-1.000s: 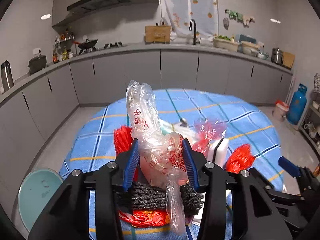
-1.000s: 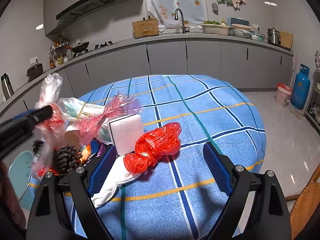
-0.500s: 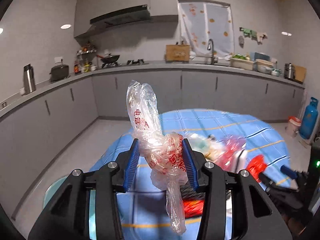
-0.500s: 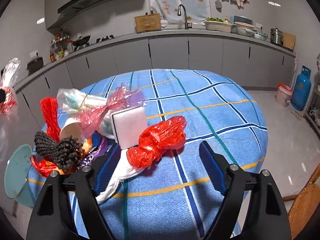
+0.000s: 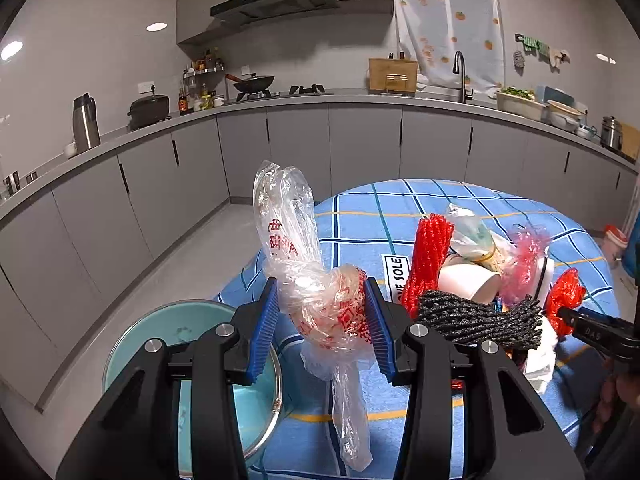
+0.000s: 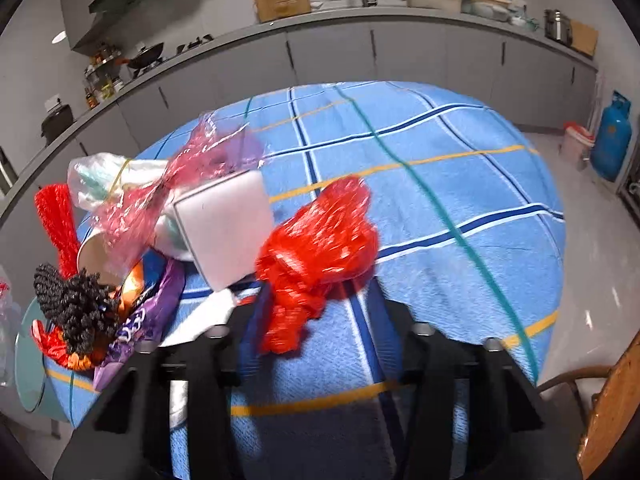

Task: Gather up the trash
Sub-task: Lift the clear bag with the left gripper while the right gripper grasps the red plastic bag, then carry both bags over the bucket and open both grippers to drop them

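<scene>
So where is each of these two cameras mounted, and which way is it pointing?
Left wrist view: sits on the left claw, looking along it at the clear plastic bag it grips; teal bin below.
Right wrist view: sits on the right claw, closing around the red plastic bag on the table; its fingers are blurred.
Both show the black mesh bundle, the pile and the kitchen counter.

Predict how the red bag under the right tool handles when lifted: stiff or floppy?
Likely floppy: the red bag is crumpled thin film, knotted at the middle. Probably very light, so it should lift easily but its loose end may dangle, as the clear bag does in the left tool. The right tool is closing around it; film could slip if pinched thin.
</scene>
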The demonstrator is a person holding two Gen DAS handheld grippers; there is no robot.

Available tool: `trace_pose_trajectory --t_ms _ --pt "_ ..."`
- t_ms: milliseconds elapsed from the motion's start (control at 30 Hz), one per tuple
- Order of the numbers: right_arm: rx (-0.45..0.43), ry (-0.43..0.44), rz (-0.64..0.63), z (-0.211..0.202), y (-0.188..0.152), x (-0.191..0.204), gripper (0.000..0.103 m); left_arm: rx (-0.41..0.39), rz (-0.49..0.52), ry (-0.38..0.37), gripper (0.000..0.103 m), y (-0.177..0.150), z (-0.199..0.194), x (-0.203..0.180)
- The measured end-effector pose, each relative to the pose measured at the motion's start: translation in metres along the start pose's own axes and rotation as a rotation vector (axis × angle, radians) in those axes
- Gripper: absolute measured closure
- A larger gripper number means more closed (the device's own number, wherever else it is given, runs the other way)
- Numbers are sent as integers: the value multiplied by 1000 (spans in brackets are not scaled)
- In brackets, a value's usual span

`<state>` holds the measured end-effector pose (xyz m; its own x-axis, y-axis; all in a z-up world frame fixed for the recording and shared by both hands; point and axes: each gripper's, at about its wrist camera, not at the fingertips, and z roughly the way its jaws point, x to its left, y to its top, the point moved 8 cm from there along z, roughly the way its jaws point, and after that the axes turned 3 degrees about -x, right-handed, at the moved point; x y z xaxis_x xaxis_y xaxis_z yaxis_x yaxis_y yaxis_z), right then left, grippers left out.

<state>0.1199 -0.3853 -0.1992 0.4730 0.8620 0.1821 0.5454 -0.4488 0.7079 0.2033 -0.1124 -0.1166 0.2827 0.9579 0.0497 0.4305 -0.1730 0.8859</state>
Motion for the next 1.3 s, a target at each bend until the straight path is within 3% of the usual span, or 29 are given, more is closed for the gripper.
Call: trace_pose_trajectory --t_ms 100,167,433,667,1033,1300 --pt "-18 9 -29 -6 1 3 85 2 -2 -6 60 0 -1 2" --pt "-40 3 -40 -12 2 1 88 0 -5 -7 60 -2 -3 4" --pt "-158 -7 -54 -54 25 -2 90 -30 -12 25 60 -1 -25 24" --pt "-254 86 -163 -98 37 56 90 -42 -37 100 60 -3 -44 63" --pt "-263 254 -326 -116 25 156 90 -24 -103 205 60 -17 -48 127" --pt "-239 347 -420 -115 10 218 90 -4 -138 237 59 -25 -43 153"
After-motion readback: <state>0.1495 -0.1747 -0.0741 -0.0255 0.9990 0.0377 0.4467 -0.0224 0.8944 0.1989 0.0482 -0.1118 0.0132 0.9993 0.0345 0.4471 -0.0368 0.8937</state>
